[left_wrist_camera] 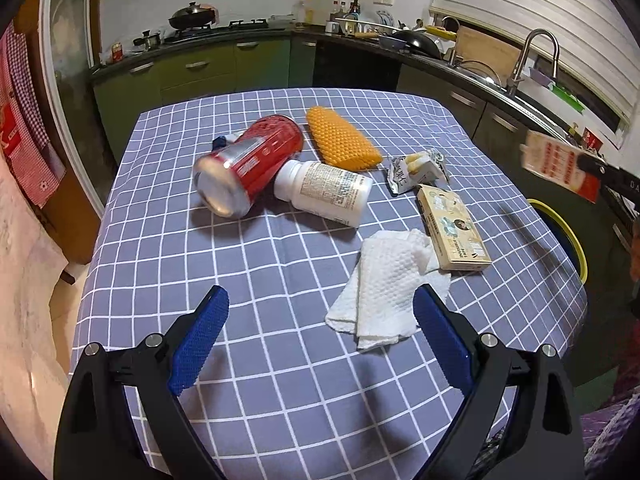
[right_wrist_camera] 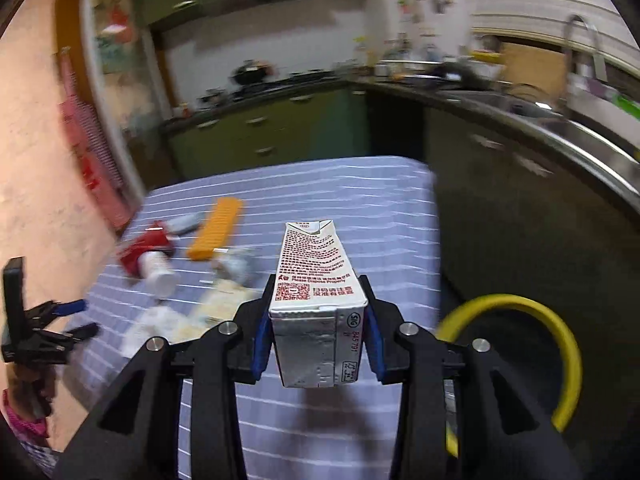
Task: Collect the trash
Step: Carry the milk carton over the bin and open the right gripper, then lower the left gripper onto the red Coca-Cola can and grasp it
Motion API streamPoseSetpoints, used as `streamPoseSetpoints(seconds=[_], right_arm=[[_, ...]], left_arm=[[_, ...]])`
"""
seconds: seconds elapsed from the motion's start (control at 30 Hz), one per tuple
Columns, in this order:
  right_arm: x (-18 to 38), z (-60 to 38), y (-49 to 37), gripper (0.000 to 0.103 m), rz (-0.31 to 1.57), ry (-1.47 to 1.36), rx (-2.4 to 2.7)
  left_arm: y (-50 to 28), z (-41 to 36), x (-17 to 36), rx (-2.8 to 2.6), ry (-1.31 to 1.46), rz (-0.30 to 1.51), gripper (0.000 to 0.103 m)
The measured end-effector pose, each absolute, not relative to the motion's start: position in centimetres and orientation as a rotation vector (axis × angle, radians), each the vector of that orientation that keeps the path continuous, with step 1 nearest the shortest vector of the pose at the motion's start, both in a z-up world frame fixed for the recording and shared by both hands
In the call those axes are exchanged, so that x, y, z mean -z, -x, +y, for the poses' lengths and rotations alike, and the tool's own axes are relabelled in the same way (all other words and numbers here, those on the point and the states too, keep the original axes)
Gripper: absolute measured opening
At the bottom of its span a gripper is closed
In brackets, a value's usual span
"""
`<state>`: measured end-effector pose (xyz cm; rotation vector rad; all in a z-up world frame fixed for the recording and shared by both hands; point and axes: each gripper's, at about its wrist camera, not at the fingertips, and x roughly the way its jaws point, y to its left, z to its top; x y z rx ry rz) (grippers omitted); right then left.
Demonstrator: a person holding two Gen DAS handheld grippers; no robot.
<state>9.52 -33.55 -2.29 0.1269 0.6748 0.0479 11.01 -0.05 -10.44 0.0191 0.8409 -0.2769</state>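
Note:
My right gripper (right_wrist_camera: 318, 312) is shut on a white drink carton (right_wrist_camera: 314, 280) with red print, held above the table's right side; it also shows in the left wrist view (left_wrist_camera: 560, 164). My left gripper (left_wrist_camera: 320, 308) is open and empty above the table, its right finger beside a crumpled white paper towel (left_wrist_camera: 388, 284). On the checked tablecloth (left_wrist_camera: 200, 272) lie a red soda can (left_wrist_camera: 250, 164), a white pill bottle (left_wrist_camera: 328, 192), an orange sponge (left_wrist_camera: 342, 140), a crumpled wrapper (left_wrist_camera: 416, 170) and a small cardboard box (left_wrist_camera: 452, 228).
A yellow-rimmed bin (right_wrist_camera: 532, 356) stands off the table's right edge, also in the left wrist view (left_wrist_camera: 564, 236). Kitchen counters, a stove and a sink (left_wrist_camera: 500, 76) run behind and to the right. A red checked cloth (left_wrist_camera: 24, 120) hangs at left.

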Motion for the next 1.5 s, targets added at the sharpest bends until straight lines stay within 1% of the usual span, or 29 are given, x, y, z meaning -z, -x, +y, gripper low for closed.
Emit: streamPoseSetpoints(seconds=[0.27,0.5,0.57,0.6,0.8,1.1,1.37,1.5], right_arm=[[5.5,-43.2,-6.3,0.037,0.755,-0.202,0.220],[9.7,-47.1,-6.0,0.037,0.822,-0.257,0.312],[10.2,-47.7,-5.8,0.042,0.809,-0.295,0.321],[10.3,-47.9,-5.7,0.050,0.798,-0.308,0.321],[9.1,-47.2,-5.2,0.056,0.749,-0.310,0.293],[8.6,-44.6,-6.8,0.060,0.758,-0.287,0.230],[9.4,-42.5,-8.5,0.060,0.787,-0.272,0.193],[9.8,-41.7,-9.2,0.060,0.808,-0.260,0.182]], left_arm=[[-11.3,-1.9,10.1,0.296,-0.049,0.846,0.092],[-10.9,-3.4,9.4,0.313,-0.090,0.836,0.092],[-10.8,-3.7,9.2,0.315,-0.095,0.835,0.092],[-10.8,-3.8,9.1,0.315,-0.098,0.835,0.092],[-11.0,-3.7,9.1,0.320,-0.099,0.842,0.092],[-13.6,-1.4,8.5,0.330,-0.119,0.836,0.092],[-19.4,1.0,7.2,0.385,-0.159,0.835,0.092],[-21.8,1.1,7.7,0.438,-0.212,0.842,0.092]])
